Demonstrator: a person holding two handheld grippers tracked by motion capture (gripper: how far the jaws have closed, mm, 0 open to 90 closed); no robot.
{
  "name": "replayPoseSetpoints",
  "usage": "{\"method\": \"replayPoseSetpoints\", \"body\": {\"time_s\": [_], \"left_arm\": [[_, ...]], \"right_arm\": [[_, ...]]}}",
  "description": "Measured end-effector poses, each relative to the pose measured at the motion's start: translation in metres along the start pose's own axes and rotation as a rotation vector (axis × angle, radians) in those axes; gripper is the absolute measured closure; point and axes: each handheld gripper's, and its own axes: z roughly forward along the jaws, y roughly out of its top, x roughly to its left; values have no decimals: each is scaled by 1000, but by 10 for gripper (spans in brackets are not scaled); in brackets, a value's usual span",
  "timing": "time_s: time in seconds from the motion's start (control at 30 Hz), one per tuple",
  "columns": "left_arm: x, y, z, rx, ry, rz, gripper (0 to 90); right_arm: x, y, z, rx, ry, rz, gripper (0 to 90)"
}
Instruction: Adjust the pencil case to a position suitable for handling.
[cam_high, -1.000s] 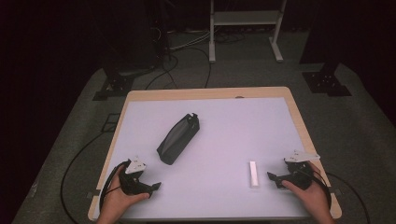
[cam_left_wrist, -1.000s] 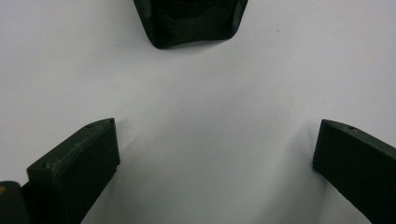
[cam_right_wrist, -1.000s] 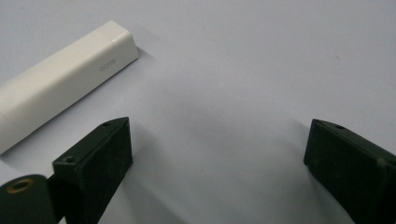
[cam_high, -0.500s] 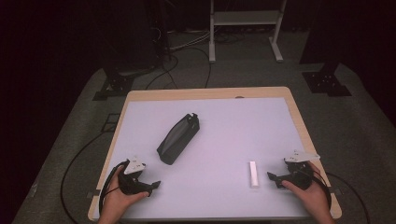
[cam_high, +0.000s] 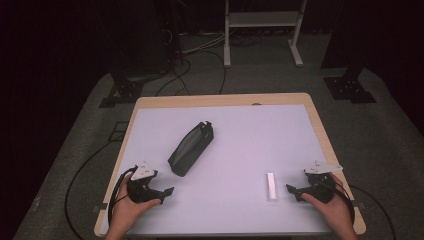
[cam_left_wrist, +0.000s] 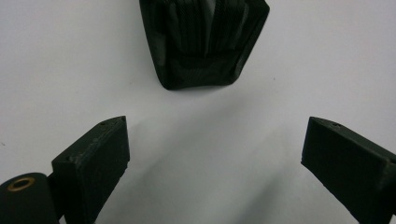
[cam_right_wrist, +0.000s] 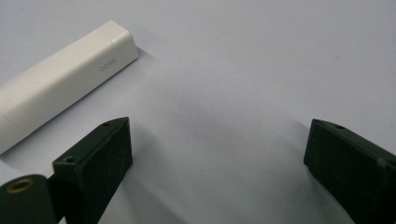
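Note:
A black zipped pouch (cam_high: 190, 149) lies slantwise on the white table top (cam_high: 240, 135), left of centre. Its near end (cam_left_wrist: 205, 42) sits just beyond my left gripper (cam_left_wrist: 215, 149), which is open with nothing between its jaws. In the high view the left gripper (cam_high: 162, 195) rests at the front left corner, held by a hand. A small white rectangular stick (cam_high: 271, 186) lies front right. My right gripper (cam_high: 295, 192) is open just to the right of it. In the right gripper view the stick (cam_right_wrist: 60, 79) lies up and left of the gripper (cam_right_wrist: 217, 149), apart from the jaws.
The table has a wooden rim (cam_high: 320, 130). Beyond it are grey floor, cables (cam_high: 185, 75), black stand bases (cam_high: 350, 87) and a white frame (cam_high: 260, 30). A cable loops off the front left of the table (cam_high: 85, 175).

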Motion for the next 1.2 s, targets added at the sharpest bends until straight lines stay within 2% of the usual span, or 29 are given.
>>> {"method": "replayPoseSetpoints", "body": {"time_s": [0.1,0.6,0.83,0.93,1.2], "left_arm": [[3,5,-2,-22,-11,-20,114],[13,41,-5,-66,-12,-30,141],[19,56,-2,-70,-8,-42,148],[19,62,0,-56,9,-33,152],[25,81,4,-79,0,-46,250]], "right_arm": [[0,0,0,0,0,0,67],[0,0,0,0,0,1,67],[0,0,0,0,0,1,67],[0,0,0,0,0,1,67],[0,0,0,0,0,1,67]]}}
